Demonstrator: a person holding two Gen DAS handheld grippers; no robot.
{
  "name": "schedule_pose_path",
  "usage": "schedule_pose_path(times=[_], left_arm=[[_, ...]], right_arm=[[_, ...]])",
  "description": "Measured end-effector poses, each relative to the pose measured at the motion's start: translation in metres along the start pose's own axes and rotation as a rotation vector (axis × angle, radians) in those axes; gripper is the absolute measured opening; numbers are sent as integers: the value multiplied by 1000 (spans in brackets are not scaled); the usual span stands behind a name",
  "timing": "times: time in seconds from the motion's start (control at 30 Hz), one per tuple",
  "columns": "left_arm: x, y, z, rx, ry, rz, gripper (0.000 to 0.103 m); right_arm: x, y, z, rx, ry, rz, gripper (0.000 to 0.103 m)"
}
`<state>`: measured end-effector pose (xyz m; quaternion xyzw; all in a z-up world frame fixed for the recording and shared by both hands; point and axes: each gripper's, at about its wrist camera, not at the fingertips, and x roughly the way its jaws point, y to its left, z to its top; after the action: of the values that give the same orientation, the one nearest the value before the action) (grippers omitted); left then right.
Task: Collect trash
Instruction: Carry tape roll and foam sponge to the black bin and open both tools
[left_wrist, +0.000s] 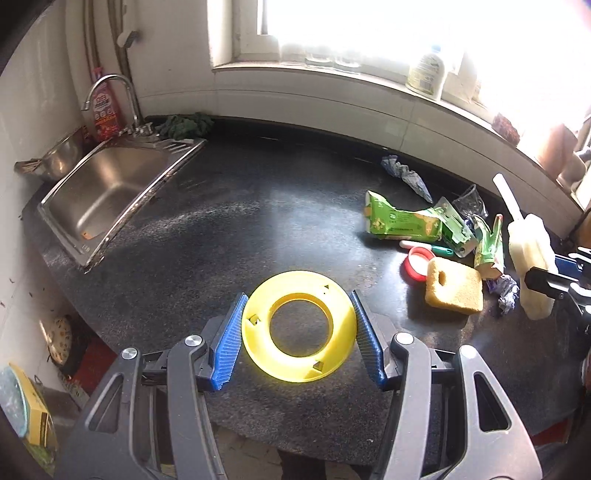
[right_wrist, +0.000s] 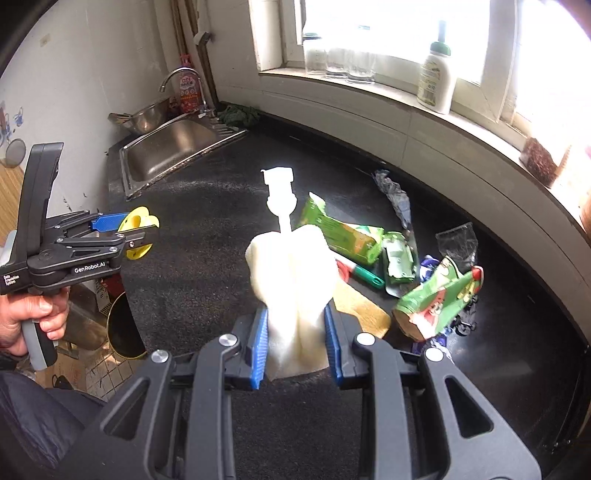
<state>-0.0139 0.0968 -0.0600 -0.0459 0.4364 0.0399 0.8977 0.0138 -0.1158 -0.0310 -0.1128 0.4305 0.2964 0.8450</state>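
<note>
My left gripper (left_wrist: 298, 328) is shut on a yellow plastic ring (left_wrist: 299, 325), held above the dark counter; it also shows in the right wrist view (right_wrist: 138, 230). My right gripper (right_wrist: 295, 343) is shut on a white sponge brush with a handle (right_wrist: 293, 273), held up over the counter; it shows at the right in the left wrist view (left_wrist: 530, 258). Trash lies on the counter: green wrappers (left_wrist: 404, 221), a green snack bag (right_wrist: 436, 302), a yellow sponge (left_wrist: 454, 290), a red lid (left_wrist: 419, 264), a crumpled grey wrapper (left_wrist: 406, 173) and clear plastic (right_wrist: 458, 240).
A steel sink (left_wrist: 107, 195) with a tap is at the far left, a dark green cloth (left_wrist: 188, 123) behind it. Bottles and jars stand on the window sill (right_wrist: 436, 85). A metal bowl (right_wrist: 142, 116) sits by the sink. The floor left of the counter holds clutter.
</note>
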Motion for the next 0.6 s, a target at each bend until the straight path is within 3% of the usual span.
schedule_pose_path(times=[0.2, 0.4, 0.6], left_arm=[[-29, 89, -42, -211, 0, 131, 55], [-42, 179, -123, -447, 67, 269, 55], [-27, 249, -207, -607, 89, 321, 55]], right_arm=[[44, 118, 41, -181, 49, 220, 27], [103, 250, 57, -346, 154, 436, 27], [177, 359, 44, -437, 286, 525, 27]])
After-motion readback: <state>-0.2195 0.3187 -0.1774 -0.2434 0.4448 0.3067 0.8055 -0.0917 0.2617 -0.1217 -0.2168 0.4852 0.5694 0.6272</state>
